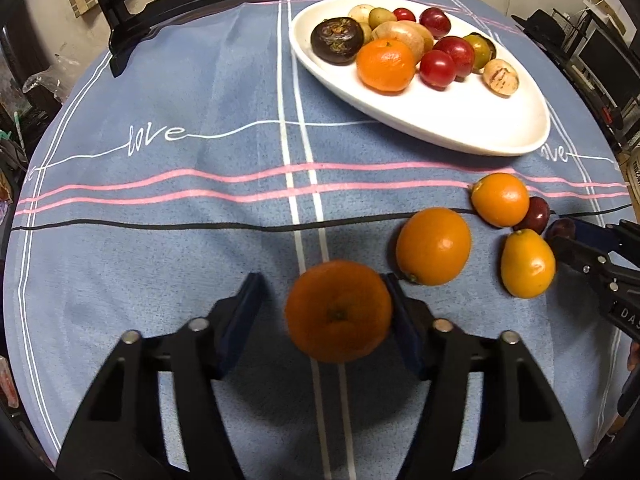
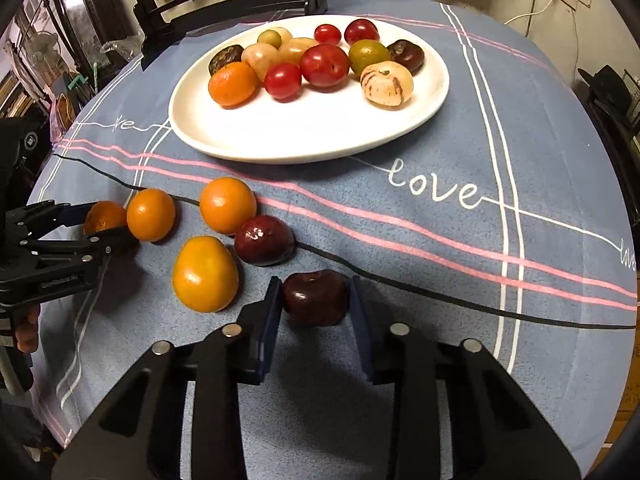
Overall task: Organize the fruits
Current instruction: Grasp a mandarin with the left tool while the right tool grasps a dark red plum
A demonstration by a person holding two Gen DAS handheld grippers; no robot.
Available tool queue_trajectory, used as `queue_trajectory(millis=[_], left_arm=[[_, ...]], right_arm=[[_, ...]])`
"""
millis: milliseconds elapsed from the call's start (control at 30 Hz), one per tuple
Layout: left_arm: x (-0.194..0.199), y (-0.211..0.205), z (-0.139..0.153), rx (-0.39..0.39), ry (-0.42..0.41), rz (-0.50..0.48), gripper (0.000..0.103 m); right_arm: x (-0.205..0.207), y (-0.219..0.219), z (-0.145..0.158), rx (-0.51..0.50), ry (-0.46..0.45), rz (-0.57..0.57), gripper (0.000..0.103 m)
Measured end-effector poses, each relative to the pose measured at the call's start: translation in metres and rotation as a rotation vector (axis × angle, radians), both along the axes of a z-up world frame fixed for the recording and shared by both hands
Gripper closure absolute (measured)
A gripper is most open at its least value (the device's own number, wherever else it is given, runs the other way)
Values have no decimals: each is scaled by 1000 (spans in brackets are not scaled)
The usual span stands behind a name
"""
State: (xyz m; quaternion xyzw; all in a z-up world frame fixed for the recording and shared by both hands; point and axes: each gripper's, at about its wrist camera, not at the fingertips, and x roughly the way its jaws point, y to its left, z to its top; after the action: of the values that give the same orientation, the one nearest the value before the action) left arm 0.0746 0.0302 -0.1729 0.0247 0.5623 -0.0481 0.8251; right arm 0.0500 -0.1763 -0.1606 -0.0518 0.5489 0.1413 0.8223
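Orange [image 1: 338,311] between left tongs [image 1: 324,300], spread, touching one side only; firm, rounded, prone to rolling. Right tongs [image 2: 315,300] clamping plum [image 2: 315,298] mid-body; soft, bruisable.

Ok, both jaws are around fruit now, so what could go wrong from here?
1. The left gripper brackets the tangerine with a gap at its left jaw; closing unevenly could roll it into the neighbouring orange.
2. The right gripper pinches the dark plum near the fingertips; it may slip on lifting.
3. The white plate is crowded at the back; fruit dropped there could knock others loose.
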Motion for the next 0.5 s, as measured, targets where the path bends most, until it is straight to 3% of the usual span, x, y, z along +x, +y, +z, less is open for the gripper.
queue_trajectory(millis=[100,500], left_arm=[[1,1,4,-15,-1,5,56],[-12,2,14,-2,-12,7,57]], right_arm=[[-3,0,4,11,-10,-4,71],[-20,-14,14,74,-2,-48,71]])
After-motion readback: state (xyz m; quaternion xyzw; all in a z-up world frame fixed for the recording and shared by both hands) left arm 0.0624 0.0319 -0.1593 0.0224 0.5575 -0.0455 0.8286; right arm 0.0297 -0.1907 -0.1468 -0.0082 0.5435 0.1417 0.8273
